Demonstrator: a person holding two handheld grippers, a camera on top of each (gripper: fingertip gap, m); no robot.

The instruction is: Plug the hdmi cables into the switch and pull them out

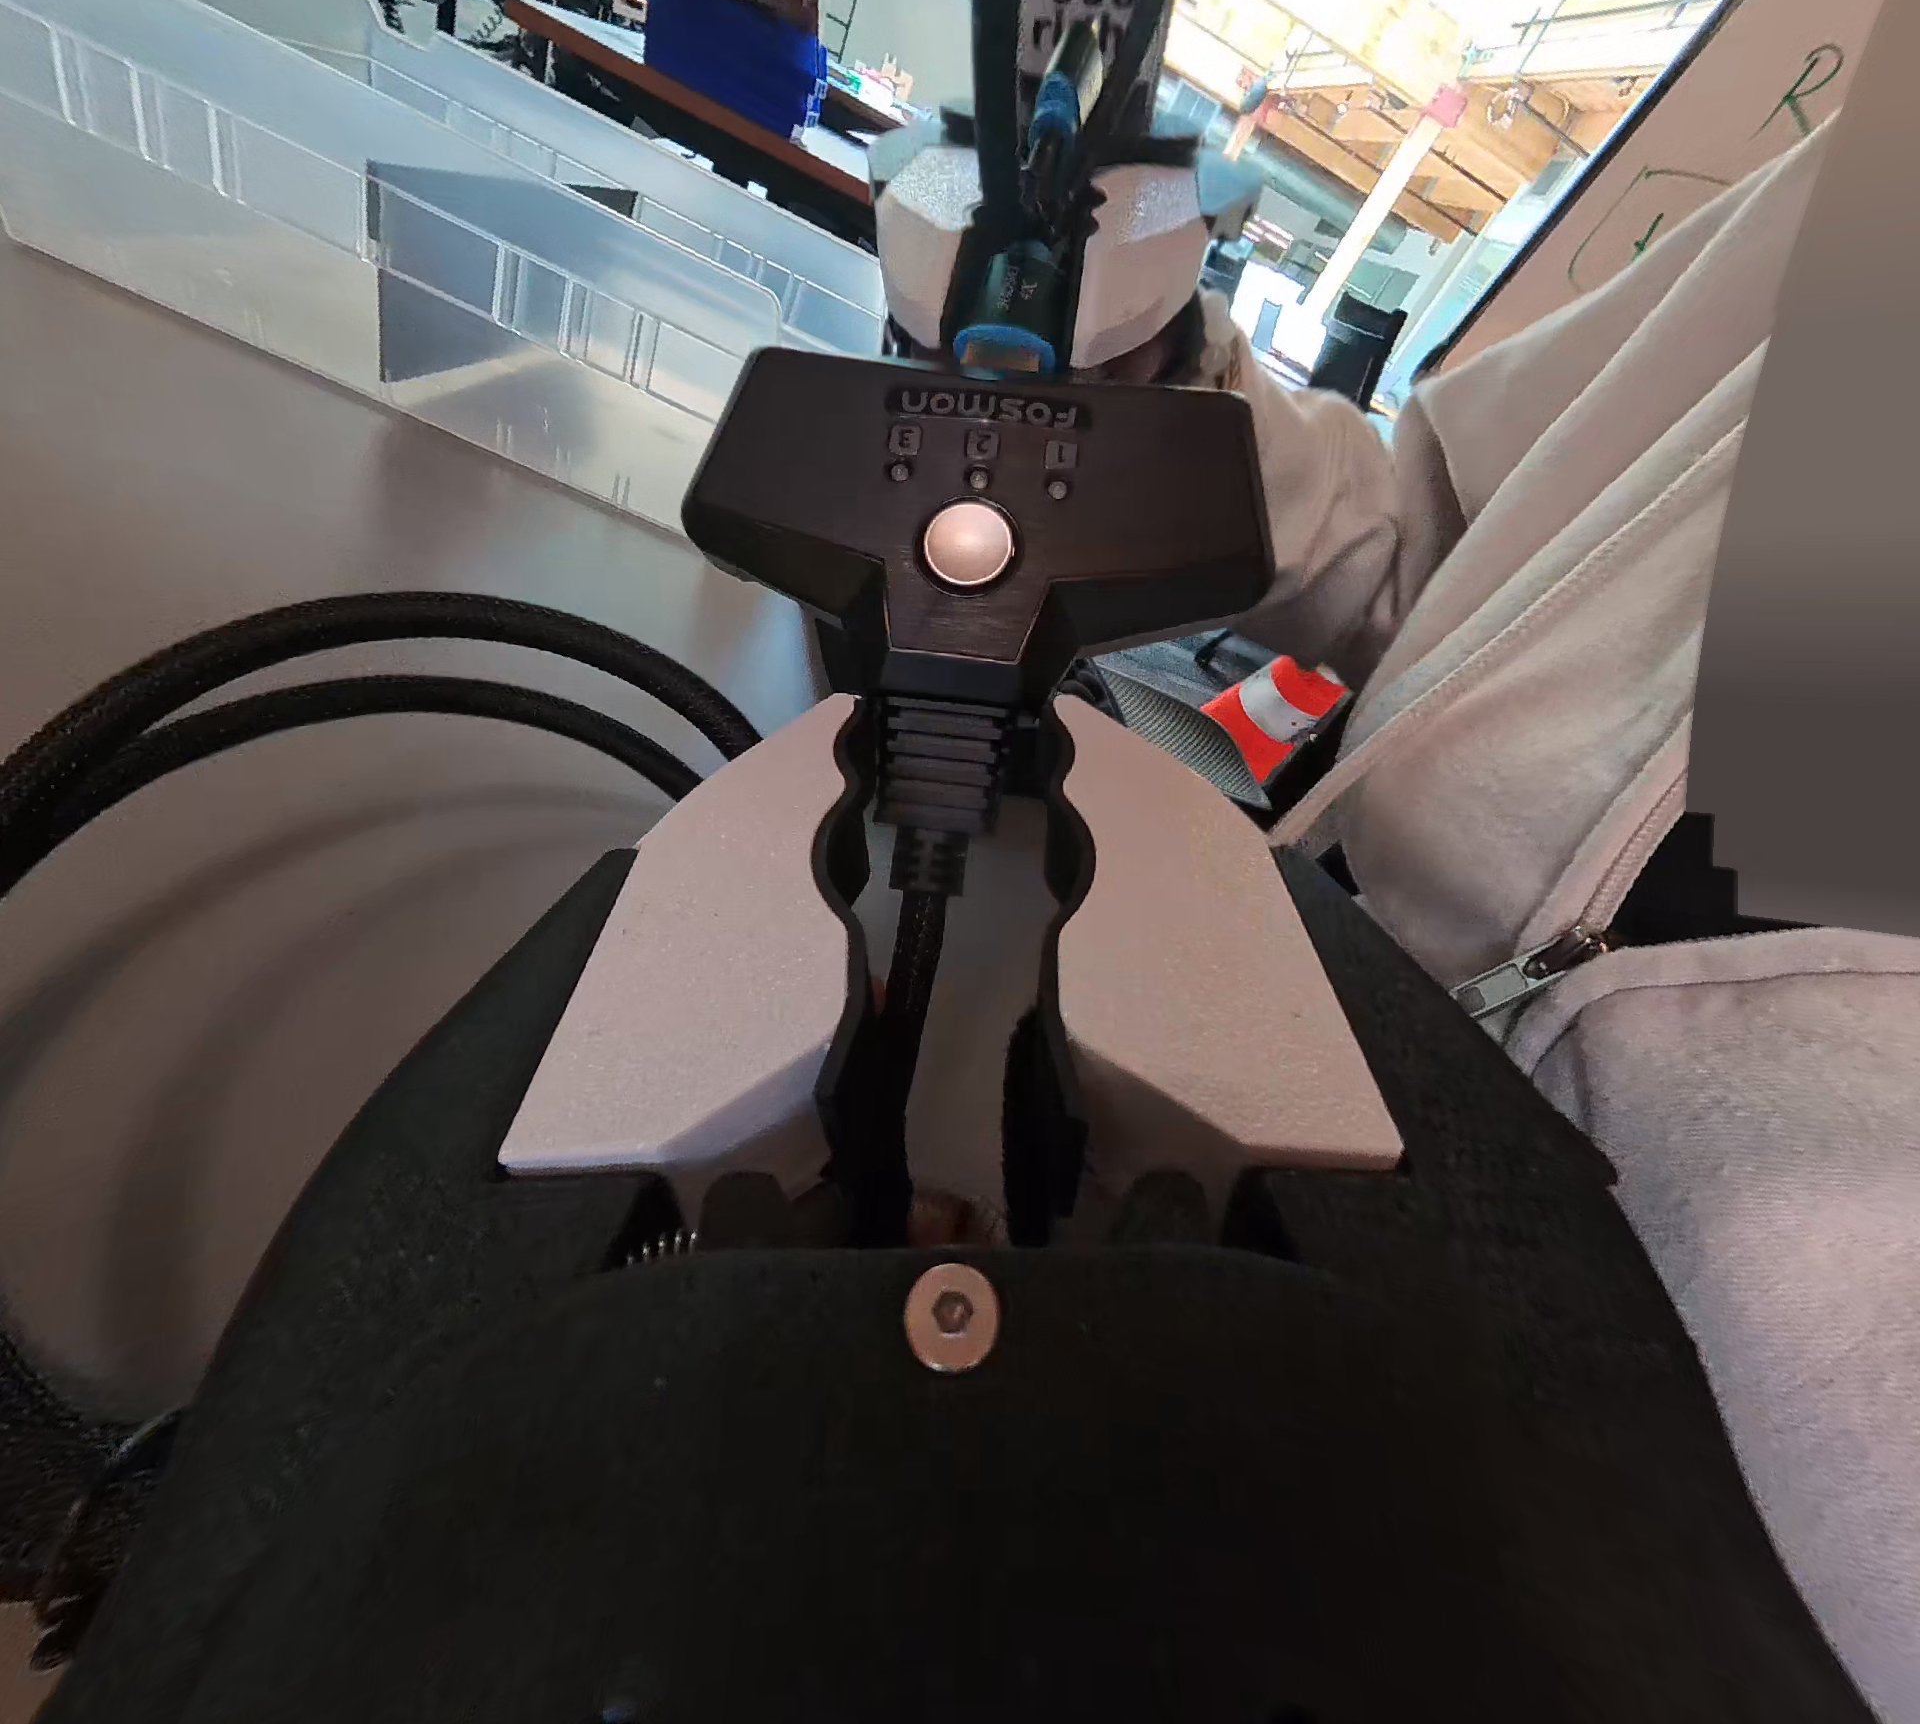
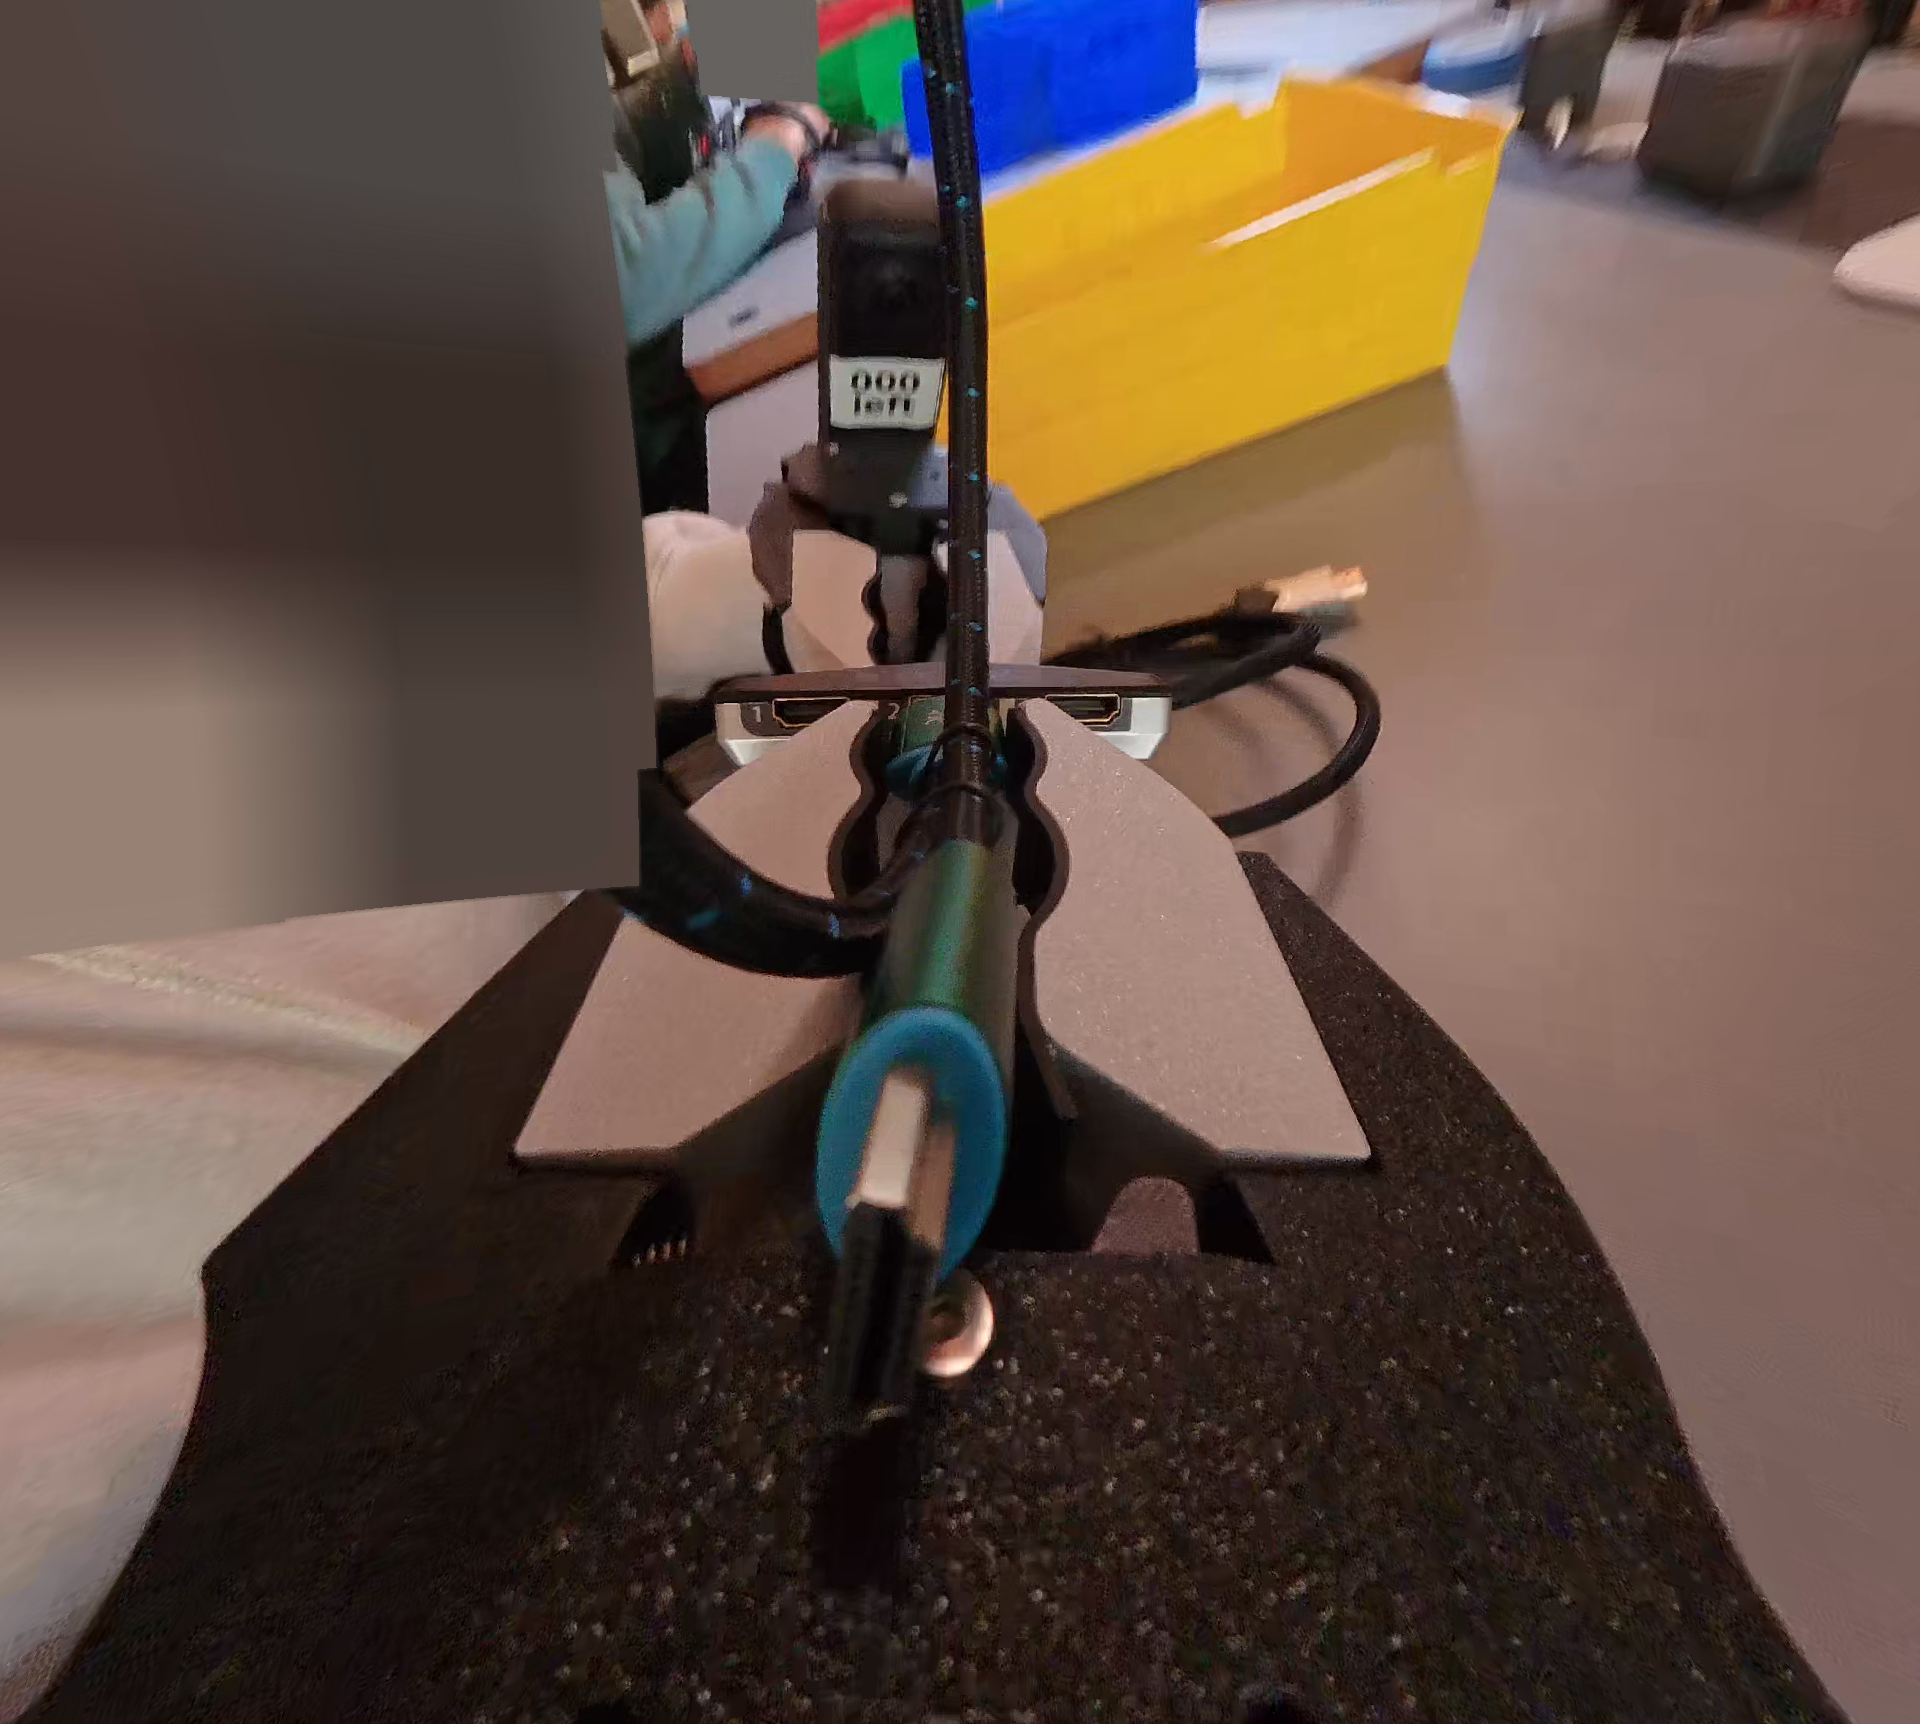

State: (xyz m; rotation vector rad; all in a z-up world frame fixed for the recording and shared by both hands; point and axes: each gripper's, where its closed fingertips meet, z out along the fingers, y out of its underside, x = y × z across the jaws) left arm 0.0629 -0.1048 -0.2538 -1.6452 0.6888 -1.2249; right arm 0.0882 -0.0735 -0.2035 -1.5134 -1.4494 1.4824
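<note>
The black T-shaped switch (image 1: 977,469) with a silver button is held in the air. My left gripper (image 1: 951,718) is shut on its ribbed tail where its black cable leaves. My right gripper (image 2: 945,739) faces it and is shut on a green HDMI plug (image 2: 914,744) with a blue collar, at the middle port of the switch's silver face (image 2: 1132,724). How deep the plug sits is hidden. The two outer ports are empty. A second green plug (image 2: 925,978) on the blue-flecked cable (image 2: 956,324) hangs loose close to the right camera. The right gripper (image 1: 1013,272) shows beyond the switch, the left gripper (image 2: 904,604) behind it.
Clear plastic bins (image 1: 312,147) stand on the grey table at the left. A yellow bin (image 2: 1247,292) and blue bins (image 2: 1091,43) stand behind. A black cable coil (image 2: 1299,708) with a loose connector (image 2: 1320,583) lies on the table. A person's pale sleeve (image 1: 1558,635) is at the right.
</note>
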